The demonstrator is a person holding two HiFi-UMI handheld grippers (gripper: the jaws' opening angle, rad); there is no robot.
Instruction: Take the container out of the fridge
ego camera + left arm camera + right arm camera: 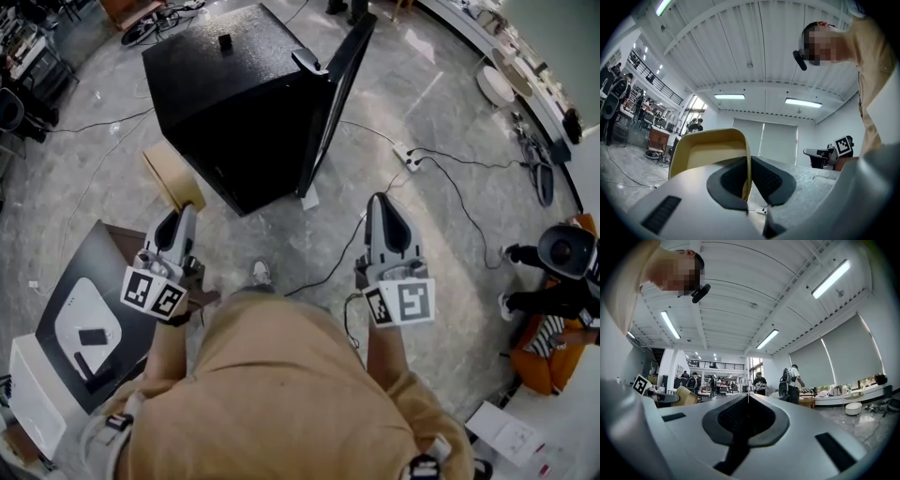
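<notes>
As the jaws of the left gripper (749, 161) pinch one wall of the pale-yellow plastic container (710, 150), it hangs outside, in front of the black fridge (234, 103), while the right gripper (748, 399) shows its jaws closed and empty.

Ceiling tubes (832, 280) above me light everything brightly and evenly; floor (441, 141) shadows are soft. The black fridge (234, 94) at twelve o'clock swallows detail. Both gripper views bulge, corners black, foreground slightly blurred.
</notes>
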